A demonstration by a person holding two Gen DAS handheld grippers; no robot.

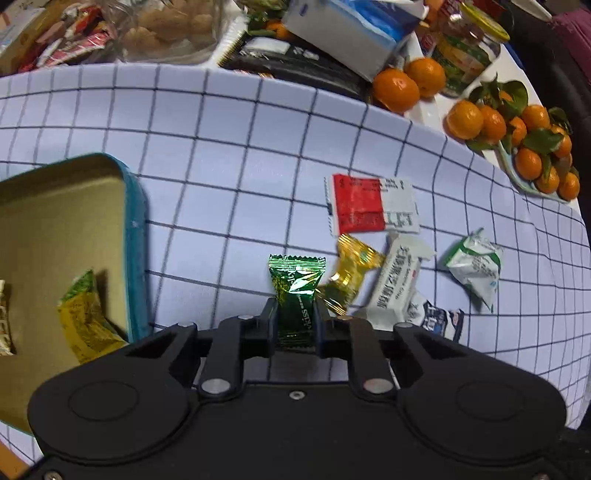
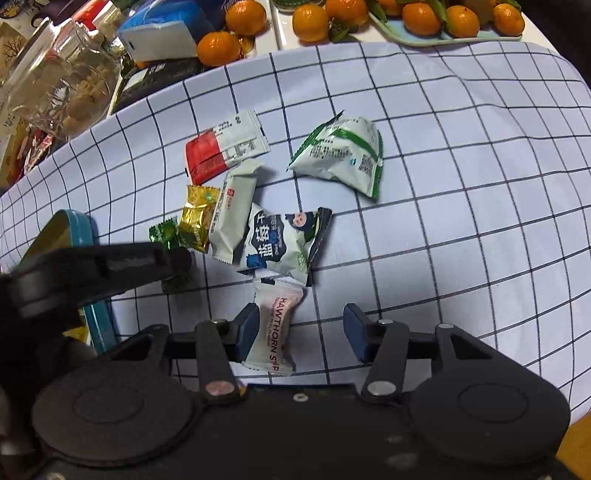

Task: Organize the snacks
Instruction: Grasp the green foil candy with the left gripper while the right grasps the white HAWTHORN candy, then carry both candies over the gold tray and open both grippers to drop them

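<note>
My left gripper [image 1: 295, 314] is shut on a green candy [image 1: 295, 291], held just above the checked cloth, right of the teal tin [image 1: 135, 236]. The tin holds a yellow-green packet [image 1: 85, 317]. The same gripper [image 2: 177, 258] and green candy [image 2: 164, 232] show in the right wrist view. My right gripper [image 2: 301, 328] is open around a pink-white Hawthorn packet [image 2: 275, 325] lying on the cloth, touching its left finger. Beyond lie a gold candy [image 2: 197, 218], a white bar [image 2: 232, 218], a blueberry pack [image 2: 280, 243], a red-white sachet [image 2: 223, 146] and a green-white pouch [image 2: 343, 153].
Tangerines [image 1: 517, 136] on a plate sit at the far right edge. A glass jar of biscuits [image 2: 62, 85], a tissue box [image 1: 351, 33], a black bag [image 1: 295, 62] and a yellow-lidded jar [image 1: 469, 48] crowd the back of the table.
</note>
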